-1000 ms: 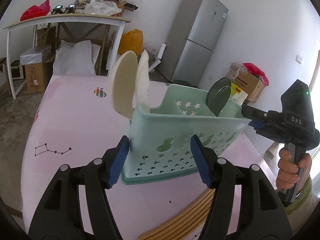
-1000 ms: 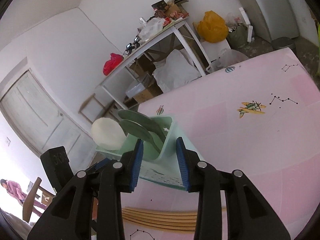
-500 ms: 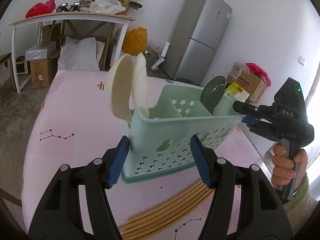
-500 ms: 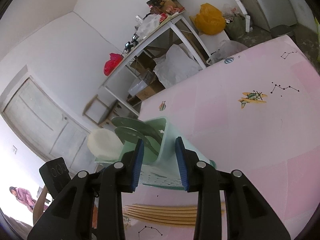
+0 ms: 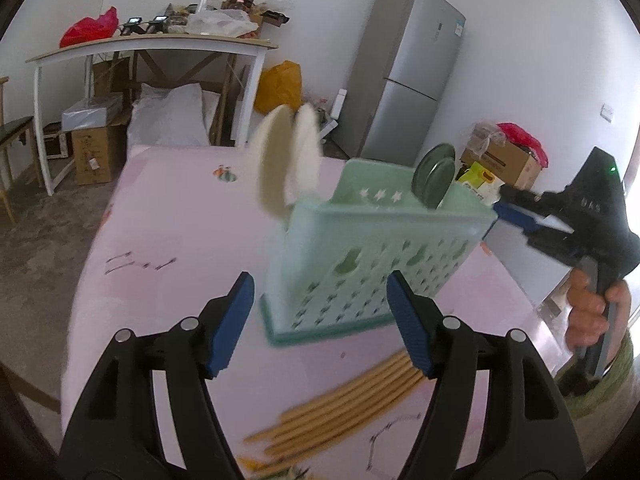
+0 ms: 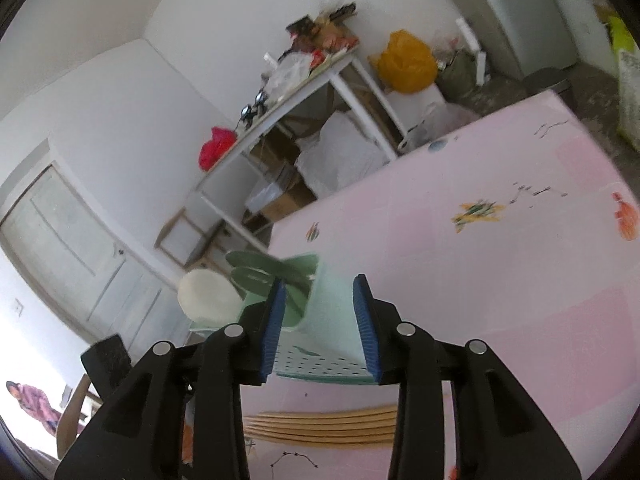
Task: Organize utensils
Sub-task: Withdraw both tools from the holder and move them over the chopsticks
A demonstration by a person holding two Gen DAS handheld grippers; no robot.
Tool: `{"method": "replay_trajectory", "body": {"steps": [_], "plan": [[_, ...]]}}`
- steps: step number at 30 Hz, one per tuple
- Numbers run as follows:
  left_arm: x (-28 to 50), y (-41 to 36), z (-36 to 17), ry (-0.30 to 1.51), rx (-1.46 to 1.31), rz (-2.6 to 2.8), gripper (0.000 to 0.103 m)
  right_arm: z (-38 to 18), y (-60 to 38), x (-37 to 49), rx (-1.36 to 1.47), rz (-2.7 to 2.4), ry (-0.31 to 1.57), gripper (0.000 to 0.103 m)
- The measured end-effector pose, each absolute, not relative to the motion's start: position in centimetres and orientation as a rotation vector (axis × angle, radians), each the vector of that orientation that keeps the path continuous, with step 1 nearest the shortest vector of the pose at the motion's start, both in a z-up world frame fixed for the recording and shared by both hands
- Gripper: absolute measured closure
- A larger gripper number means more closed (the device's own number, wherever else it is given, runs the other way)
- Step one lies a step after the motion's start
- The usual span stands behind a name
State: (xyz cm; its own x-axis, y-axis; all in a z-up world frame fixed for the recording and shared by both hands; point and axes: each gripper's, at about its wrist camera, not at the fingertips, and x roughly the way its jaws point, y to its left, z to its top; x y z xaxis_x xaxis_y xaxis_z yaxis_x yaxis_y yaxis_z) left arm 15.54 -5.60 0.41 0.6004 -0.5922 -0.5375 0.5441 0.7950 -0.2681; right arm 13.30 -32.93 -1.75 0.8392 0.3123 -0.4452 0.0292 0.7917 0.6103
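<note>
A mint-green perforated utensil caddy [image 5: 372, 264] stands on the pink table [image 5: 168, 240]. Two cream spoons [image 5: 276, 168] stick up at its left end and two dark green spoons [image 5: 434, 178] at its right end. My left gripper [image 5: 320, 320] straddles the caddy's near side; its jaws are opening and the left pad is clear of the wall. My right gripper [image 6: 320, 328] straddles the caddy's end wall [image 6: 332, 312] with its jaws opening and a gap at the left pad. Several wooden chopsticks [image 5: 348, 400] lie in a row just in front of the caddy.
A hand [image 5: 592, 308] holds the right gripper at the table's right edge. Behind the table are a white desk [image 5: 152, 44] piled with clutter, a grey fridge [image 5: 408, 72] and cardboard boxes [image 5: 504, 160]. A person [image 6: 28, 404] stands far off.
Both grippers' jaws have widened and come off the caddy's walls. Both have drawn back a little, so more of the chopsticks shows.
</note>
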Motion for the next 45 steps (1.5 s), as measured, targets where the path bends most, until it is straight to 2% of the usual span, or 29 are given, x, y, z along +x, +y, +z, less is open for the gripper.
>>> {"method": "replay_trajectory", "body": {"steps": [7, 10, 12, 19, 26, 35, 45], "plan": [[12.5, -2.3, -1.9, 0.745, -0.042, -0.637, 0.039, -3.9, -32.1, 9.3, 0.611, 0.097, 0.649, 0.067], [12.3, -2.6, -2.8, 0.772, 0.019, -0.632, 0.055, -6.6, -29.5, 8.9, 0.602, 0.123, 0.774, 0.067], [12.6, -3.2, -3.3, 0.795, 0.067, -0.609, 0.071, -8.4, -27.6, 8.9, 0.597, 0.134, 0.858, 0.067], [14.6, -6.0, -5.4, 0.876, 0.156, -0.624, 0.096, -11.6, -23.8, 9.1, 0.659, 0.161, 0.986, 0.068], [13.8, -6.7, -6.1, 0.913, 0.155, -0.645, 0.103, -12.4, -22.3, 9.8, 0.671, 0.132, 1.016, 0.072], [10.4, -7.4, -6.3, 0.971, 0.111, -0.720, 0.103, -13.0, -22.6, 9.8, 0.715, 0.074, 1.025, 0.078], [5.8, -9.2, -7.3, 1.077, -0.011, -0.871, 0.103, -12.6, -24.0, 8.6, 0.699, -0.023, 1.025, 0.088]]}}
